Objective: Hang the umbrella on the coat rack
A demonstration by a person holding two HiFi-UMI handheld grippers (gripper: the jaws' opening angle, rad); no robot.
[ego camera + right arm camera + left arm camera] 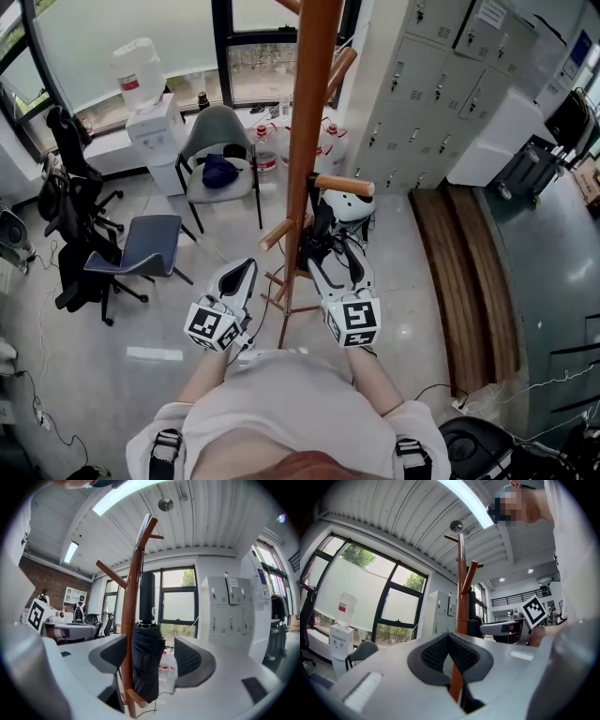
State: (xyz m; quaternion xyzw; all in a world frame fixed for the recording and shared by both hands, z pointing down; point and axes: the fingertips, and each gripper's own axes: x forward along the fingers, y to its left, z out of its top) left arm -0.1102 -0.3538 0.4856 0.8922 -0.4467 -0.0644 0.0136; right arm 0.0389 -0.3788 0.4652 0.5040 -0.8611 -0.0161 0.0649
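The wooden coat rack (309,112) stands straight ahead of me, with pegs sticking out at several heights. A folded black umbrella (322,228) hangs upright against its pole, just below a peg (343,185). In the right gripper view the umbrella (146,658) lies between my right gripper's (152,656) jaws. They stand wide open and neither pad touches it. From above, the right gripper (339,258) sits close to the pole. My left gripper (239,274) hovers left of the rack (461,602), and its (449,641) pads meet with nothing in them.
A water dispenser (150,122) and a grey chair (220,150) stand by the windows. Two office chairs (141,248) are at the left. Grey lockers (441,84) line the right wall, with a wooden strip (469,281) on the floor. Water bottles (328,145) sit behind the rack.
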